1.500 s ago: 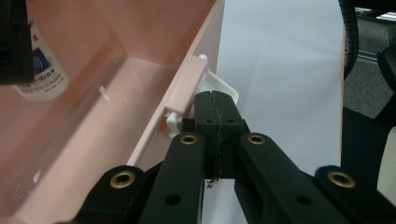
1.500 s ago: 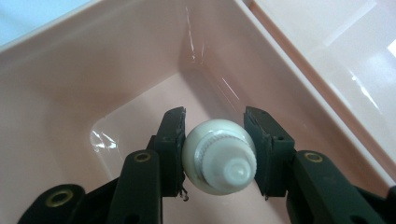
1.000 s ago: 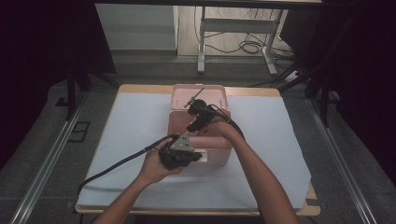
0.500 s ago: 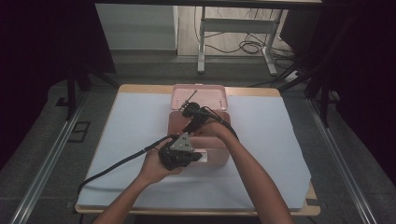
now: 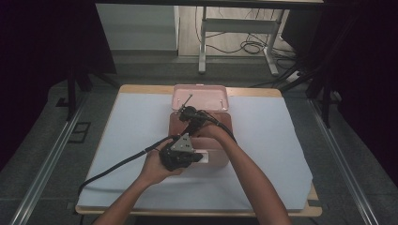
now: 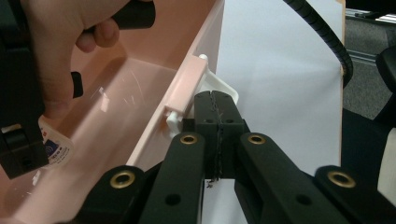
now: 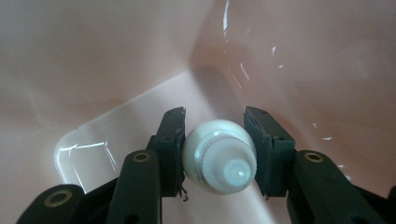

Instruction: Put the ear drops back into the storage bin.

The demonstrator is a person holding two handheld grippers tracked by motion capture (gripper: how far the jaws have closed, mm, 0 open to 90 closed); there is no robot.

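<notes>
**Bottle down inside the pink box, latch pinched at the front**

From above, the pink box (image 5: 199,136) sits mid-table on the white sheet (image 5: 141,122), lid (image 5: 200,97) thrown back, and both hands crowd over it, so the box's inside is mostly hidden from up here. The right gripper (image 5: 190,115) dips into the opening; what it carries is too small and too covered to make out in the high view.

The right gripper view settles it: a white bottle (image 7: 218,156), cap end toward the camera, sits between the two black pads with pink walls all around (the bottle's far end is hidden behind its own shoulder). The pads press its sides, so it's gripped.

The left gripper (image 5: 180,154) is at the box's near wall. Its own view shows the jaws clenched tight together, tips against the white latch (image 6: 219,91) on the box's outer face; whether they actually nip the latch is hard to tell. That same view catches the right hand (image 6: 56,51) inside the box, cut off at the frame's edge.
</notes>
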